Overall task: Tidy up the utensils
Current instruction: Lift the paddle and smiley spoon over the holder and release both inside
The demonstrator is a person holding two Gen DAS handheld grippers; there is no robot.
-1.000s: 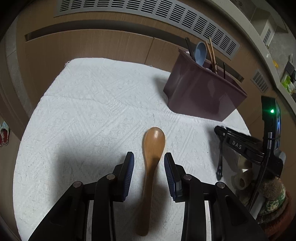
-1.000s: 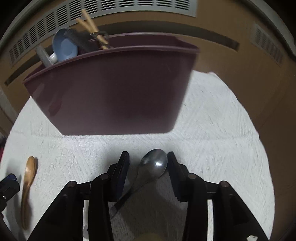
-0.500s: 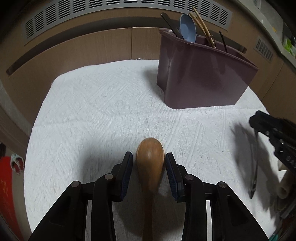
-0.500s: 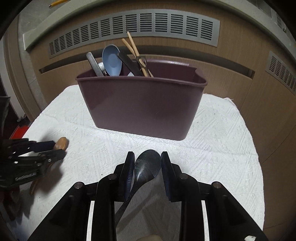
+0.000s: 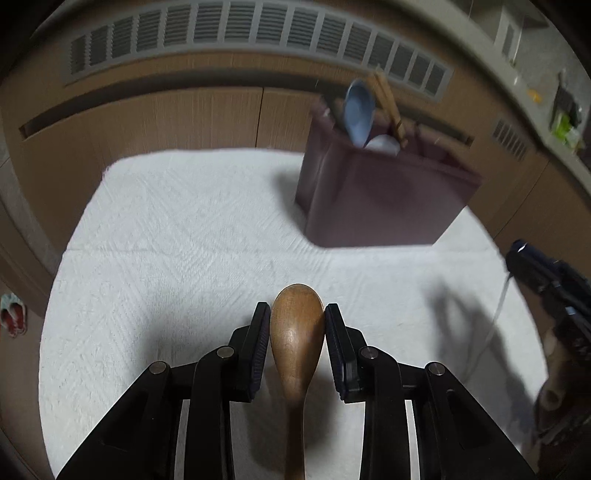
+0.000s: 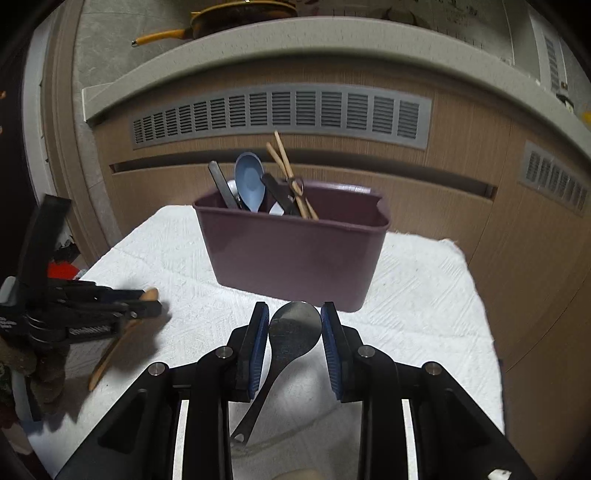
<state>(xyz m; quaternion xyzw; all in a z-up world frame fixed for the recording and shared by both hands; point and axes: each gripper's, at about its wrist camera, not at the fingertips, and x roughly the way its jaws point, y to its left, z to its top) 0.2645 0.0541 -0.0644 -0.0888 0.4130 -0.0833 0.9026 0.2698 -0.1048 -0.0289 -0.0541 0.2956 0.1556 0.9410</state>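
A brown wooden spoon (image 5: pixel 297 332) has its bowl between the pads of my left gripper (image 5: pixel 297 308). The jaws are closing and both pads press on the bowl. From the right wrist view, that left gripper (image 6: pixel 147 304) holds the wooden spoon (image 6: pixel 110 354) with its handle slanting down toward the cloth. My right gripper (image 6: pixel 294 308) is shut on the bowl of a metal spoon (image 6: pixel 295 328), held above the cloth in front of the maroon utensil bin (image 6: pixel 295 254). The bin (image 5: pixel 376 206) holds a blue spoon (image 6: pixel 250 181), chopsticks (image 6: pixel 288 173) and dark utensils.
A white textured cloth (image 6: pixel 424 295) covers the table under the bin. Wooden cabinet fronts with a grey vent grille (image 6: pixel 280 114) stand close behind it. A counter above carries a yellow-handled pan (image 6: pixel 229 18). My right gripper (image 5: pixel 517 254) shows at the right edge of the left wrist view.
My left gripper closed on the wooden spoon's bowl and lifted it a little. My right gripper rose and drew back from the bin with the metal spoon in it.
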